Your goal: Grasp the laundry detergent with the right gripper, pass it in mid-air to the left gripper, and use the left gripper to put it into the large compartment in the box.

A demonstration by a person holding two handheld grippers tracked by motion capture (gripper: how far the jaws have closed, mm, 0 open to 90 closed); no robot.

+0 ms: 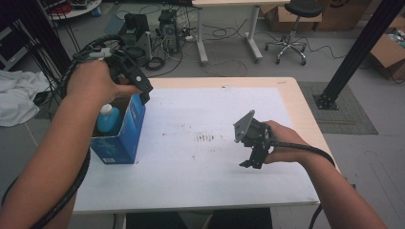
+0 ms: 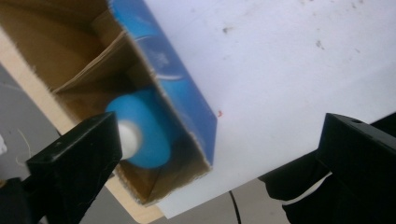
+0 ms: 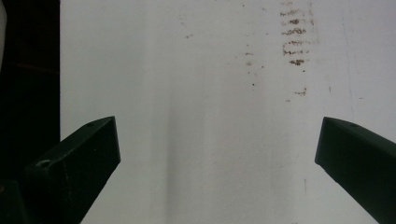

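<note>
Left gripper (image 1: 143, 93) hangs over the open top of the blue carton (image 1: 119, 136), which stands at the left edge of the table (image 1: 286, 95); its jaws are spread wide with nothing between them. Inside the carton stands a blue bottle (image 1: 108, 119) with a white cap (image 2: 128, 136), upright in the near compartment beside a cardboard divider (image 2: 93, 70). In the left gripper view one jaw sits over the cap and the other is out past the carton's blue wall, so as we read it the jaws straddle the wall, not the bottle. Our judgement: the step in hand is reaching in for the bottle. To do it well we should shift the gripper toward the carton's inside until both jaws clear the wall and divider, centre on the neck, come straight down, then close just under the cap. Right gripper (image 1: 253, 160) hovers low over the bare white tabletop, well apart, jaws wide and empty; it could steady the carton, which looks light and near the edge.
</note>
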